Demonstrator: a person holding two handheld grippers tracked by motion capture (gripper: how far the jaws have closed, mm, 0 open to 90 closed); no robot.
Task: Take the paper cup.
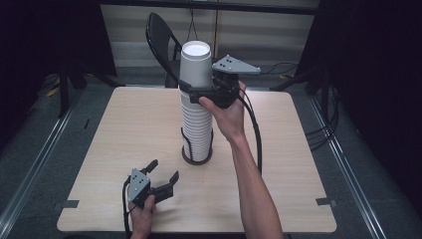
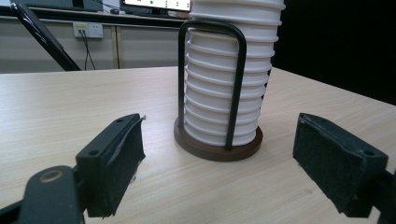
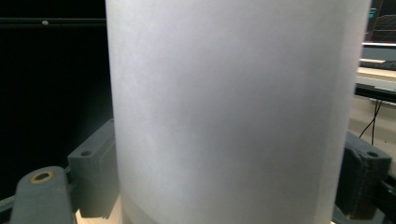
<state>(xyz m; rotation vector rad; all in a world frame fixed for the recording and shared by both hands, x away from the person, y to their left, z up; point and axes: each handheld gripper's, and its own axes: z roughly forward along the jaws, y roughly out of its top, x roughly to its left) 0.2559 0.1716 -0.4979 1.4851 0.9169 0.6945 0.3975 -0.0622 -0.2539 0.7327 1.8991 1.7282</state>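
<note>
The right hand (image 1: 226,112) is raised well above the desk (image 1: 124,129), forearm running up from the near edge, wrist bent so that the right tool (image 1: 191,92) comes at the stack of white paper cups (image 1: 197,129) from the right. Its jaws are closed onto the top cup (image 1: 195,63), one on each side low on its wall, where it meets the rims of the cups beneath. The left hand (image 1: 143,214) lies low at the near left of the desk, holding the left tool (image 1: 163,172) just above the surface with its jaws spread wide and nothing between them, pointed toward the foot of the stack and well apart from it.

From the high view the stack stands near the middle of the desk on a round dark base (image 1: 196,158), with the grey three-cornered plate (part of the right tool) jutting out to the right of the top cup. The left gripper view adds what the high one blurs: a black wire loop (image 2: 212,79) rising from the brown base (image 2: 217,147) up the side of the ribbed rims, and both padded jaws far apart on either side. The right gripper view has the top cup's (image 3: 233,112) plain white wall pressed between both jaws.
</note>
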